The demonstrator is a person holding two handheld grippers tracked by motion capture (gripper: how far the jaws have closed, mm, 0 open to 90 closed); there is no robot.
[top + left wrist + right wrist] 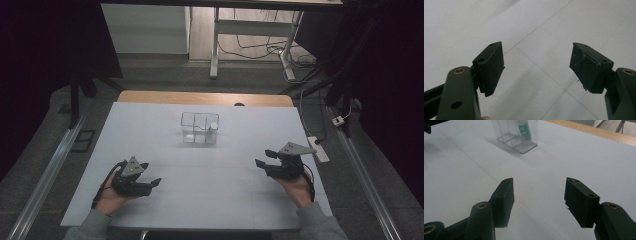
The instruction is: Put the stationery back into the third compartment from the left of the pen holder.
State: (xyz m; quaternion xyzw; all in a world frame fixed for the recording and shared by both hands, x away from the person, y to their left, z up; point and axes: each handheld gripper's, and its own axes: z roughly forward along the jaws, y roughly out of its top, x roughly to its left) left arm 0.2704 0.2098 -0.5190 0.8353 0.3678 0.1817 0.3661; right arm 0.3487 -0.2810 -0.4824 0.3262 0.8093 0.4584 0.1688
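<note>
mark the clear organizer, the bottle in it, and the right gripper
clear organizer (192,131), high view, front-left wall.
bottle (524,133), right gripper view, green label.
right gripper (266,157), high view, midway between its open fingertips.

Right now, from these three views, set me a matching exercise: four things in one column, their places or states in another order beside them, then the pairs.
Things:
1. left gripper
2. right gripper
3. small bottle
4. clear divided box

Places or states:
A. stands upright in a compartment, green and white label
B. open and holding nothing, near the table's right edge
C. see-through, at the middle of the far half of the table
D. open and holding nothing, near the table's left front

Pairs: 1-D, 2-B, 3-A, 4-C
</note>
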